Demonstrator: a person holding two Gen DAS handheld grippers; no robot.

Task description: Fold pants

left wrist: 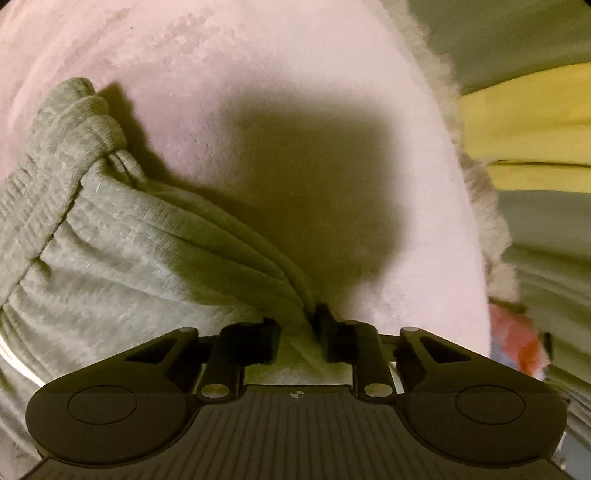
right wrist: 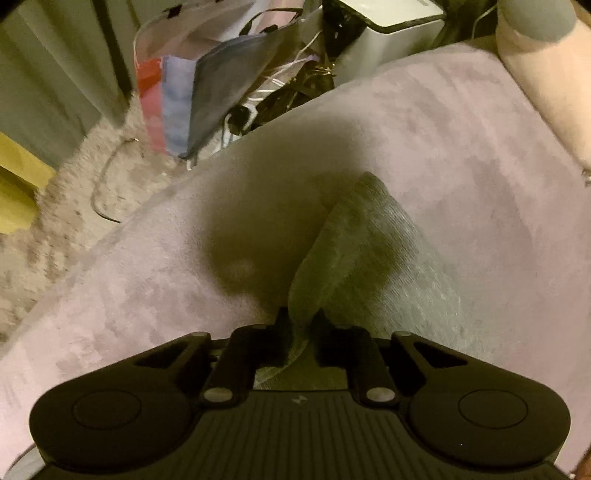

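Observation:
Grey knit pants (left wrist: 110, 240) lie bunched on a pale pink plush blanket (left wrist: 258, 74), with the gathered waistband at the upper left. My left gripper (left wrist: 295, 325) is shut on a fold of the pants and lifts it off the blanket. In the right wrist view my right gripper (right wrist: 299, 325) is shut on another edge of the grey pants (right wrist: 369, 251), which hang from it to the blanket (right wrist: 443, 129).
A shaggy beige rug (right wrist: 74, 177) lies beyond the blanket's edge. A red and blue bag (right wrist: 177, 103), cables and a white box (right wrist: 399, 22) stand past it. A yellow object (left wrist: 524, 133) is at the right. A person's arm (right wrist: 546, 74) shows at the upper right.

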